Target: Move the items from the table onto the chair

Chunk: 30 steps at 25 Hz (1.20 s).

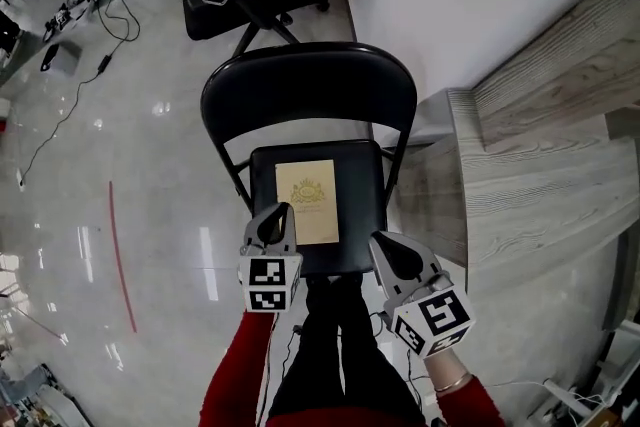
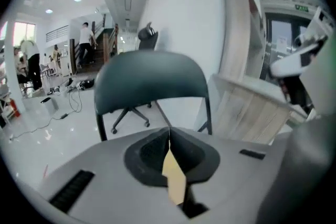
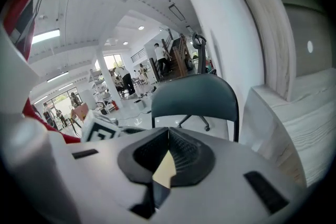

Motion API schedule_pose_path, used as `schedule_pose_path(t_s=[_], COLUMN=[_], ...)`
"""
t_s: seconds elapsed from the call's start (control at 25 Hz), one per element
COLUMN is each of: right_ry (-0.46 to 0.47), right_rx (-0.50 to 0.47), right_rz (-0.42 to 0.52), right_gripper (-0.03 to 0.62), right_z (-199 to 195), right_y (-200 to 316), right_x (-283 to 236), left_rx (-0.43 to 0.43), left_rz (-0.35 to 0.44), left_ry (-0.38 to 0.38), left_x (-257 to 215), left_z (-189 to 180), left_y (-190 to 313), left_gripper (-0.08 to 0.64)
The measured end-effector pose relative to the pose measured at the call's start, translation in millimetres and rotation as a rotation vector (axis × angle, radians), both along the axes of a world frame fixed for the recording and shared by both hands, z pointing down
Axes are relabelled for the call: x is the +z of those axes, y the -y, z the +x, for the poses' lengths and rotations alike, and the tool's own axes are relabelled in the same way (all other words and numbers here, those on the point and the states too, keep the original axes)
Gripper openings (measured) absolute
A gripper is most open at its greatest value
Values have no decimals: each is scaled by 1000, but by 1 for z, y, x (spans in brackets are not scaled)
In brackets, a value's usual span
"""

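Lying on the chair (image 1: 262, 177), the booklet (image 1: 307, 200) runs lengthwise toward its backrest (image 1: 305, 85); left tongs (image 1: 277, 215), right tongs (image 1: 383, 248) pressed together.

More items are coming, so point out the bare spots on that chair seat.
Widest bare patch: the strip of chair seat between the tan booklet and the seat's right edge. The strip left of the booklet is narrower, the one behind it slim. The front edge is crowded by the left gripper and right gripper.
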State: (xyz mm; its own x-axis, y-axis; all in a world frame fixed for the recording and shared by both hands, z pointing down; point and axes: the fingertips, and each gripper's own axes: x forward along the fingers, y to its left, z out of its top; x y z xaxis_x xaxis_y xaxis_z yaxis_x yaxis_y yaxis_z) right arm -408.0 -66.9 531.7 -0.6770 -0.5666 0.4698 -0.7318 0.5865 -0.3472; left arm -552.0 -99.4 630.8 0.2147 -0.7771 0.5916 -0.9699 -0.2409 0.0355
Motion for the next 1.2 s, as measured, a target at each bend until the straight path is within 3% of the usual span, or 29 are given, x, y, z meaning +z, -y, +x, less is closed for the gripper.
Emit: schedule_pose_path(t_s=[0.08,0.2,0.28,0.56,0.64,0.76,1.2], right_ry=[44,97,117,166,168,165,138], right_rx=[-8,-35,-61,-129,-120,-100,-80], right_rz=[20,60,88,155,170,185,247], right_gripper=[14,14,14,14,14,14,12], right_z=[-5,-10,-12,-9,-4,2,12], right_y=[0,-7,-14,-52,-57,-62,-74], right_x=[-16,-44,-62,-93,-96,-97,-102], left_rx=[32,79,85,126,145,183,236], left_rz=[88,159,180,228,251,269,272], left_ry=[-98,-273,-320,-318,-281,-241,-252], left_x=[-53,-115,-140,-189,-198,-203,-204], left_z=[10,23,24,35,40,48,66], left_y=[-23,-55,-72,-105,-108,-112,-115], left_gripper=[11,9,9,8,8,8,8])
